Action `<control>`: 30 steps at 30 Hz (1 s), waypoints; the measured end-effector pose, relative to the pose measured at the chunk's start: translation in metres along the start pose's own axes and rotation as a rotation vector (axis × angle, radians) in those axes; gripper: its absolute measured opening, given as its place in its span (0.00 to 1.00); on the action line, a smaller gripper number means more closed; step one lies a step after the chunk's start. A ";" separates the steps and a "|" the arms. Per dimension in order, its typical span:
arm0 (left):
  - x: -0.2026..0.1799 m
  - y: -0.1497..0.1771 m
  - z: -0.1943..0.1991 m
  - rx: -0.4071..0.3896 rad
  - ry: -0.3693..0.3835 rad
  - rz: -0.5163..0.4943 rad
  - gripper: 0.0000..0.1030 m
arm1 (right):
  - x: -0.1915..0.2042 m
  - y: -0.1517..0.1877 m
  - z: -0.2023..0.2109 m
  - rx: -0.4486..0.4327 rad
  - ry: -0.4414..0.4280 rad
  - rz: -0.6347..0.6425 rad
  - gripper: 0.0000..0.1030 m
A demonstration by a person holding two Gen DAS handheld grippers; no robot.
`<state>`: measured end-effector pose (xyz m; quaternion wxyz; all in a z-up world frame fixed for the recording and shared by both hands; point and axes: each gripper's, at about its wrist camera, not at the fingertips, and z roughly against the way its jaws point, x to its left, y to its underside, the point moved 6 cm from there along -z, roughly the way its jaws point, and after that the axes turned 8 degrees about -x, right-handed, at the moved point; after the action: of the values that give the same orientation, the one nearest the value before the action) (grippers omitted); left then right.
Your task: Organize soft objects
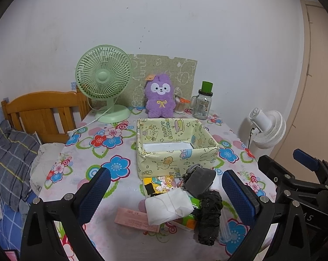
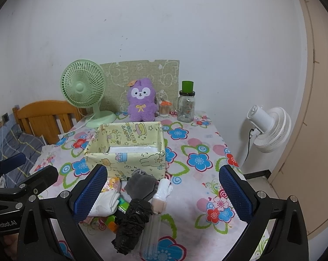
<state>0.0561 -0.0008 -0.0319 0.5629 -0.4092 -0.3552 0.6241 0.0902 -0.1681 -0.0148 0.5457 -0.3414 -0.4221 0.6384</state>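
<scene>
1. The left gripper (image 1: 166, 193) hangs above the near tabletop with its jaws spread wide and nothing between them; the right gripper (image 2: 161, 193) is likewise wide open and empty.
2. The soft things lie in one heap at the near edge of the tabletop (image 1: 111, 237), just in front of the box (image 1: 174, 143): one grey pouch (image 1: 200, 181) with a drawstring, one crumpled black bag (image 1: 208, 215), one folded white cloth (image 1: 169, 206), and one white roll (image 2: 165, 188) beside the pouch.
3. Under the heap sit one cartoon-bear packet (image 1: 158, 186), one pink slip (image 1: 136, 218) and one green-and-orange packet (image 1: 189, 221), each partly covered; their print is too small to read.
4. The single box is open-topped, wrapped in yellow cartoon paper reading "HAPPY BIRTHDAY", with a white floor showing.
5. Behind it along the wall stand one purple plush toy (image 1: 160, 96), one green fan (image 1: 104, 80), one glass jar (image 1: 202, 106) with a green cap, and one small container (image 1: 180, 106) hard to make out.
6. One white fan (image 1: 267, 129) stands off the tabletop to the right.
7. In the right view the left gripper's body reads "GenRobot.AI".
</scene>
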 end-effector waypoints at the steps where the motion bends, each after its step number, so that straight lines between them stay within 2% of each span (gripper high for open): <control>1: -0.001 0.000 0.000 0.000 0.000 0.000 1.00 | 0.000 0.000 0.000 0.002 0.000 0.000 1.00; 30: -0.005 0.005 -0.009 0.010 -0.005 -0.026 1.00 | -0.002 0.008 -0.015 0.057 -0.006 -0.015 1.00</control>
<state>0.0622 -0.0062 -0.0395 0.5718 -0.4002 -0.3589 0.6197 0.1003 -0.1680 -0.0284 0.5589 -0.3204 -0.4078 0.6470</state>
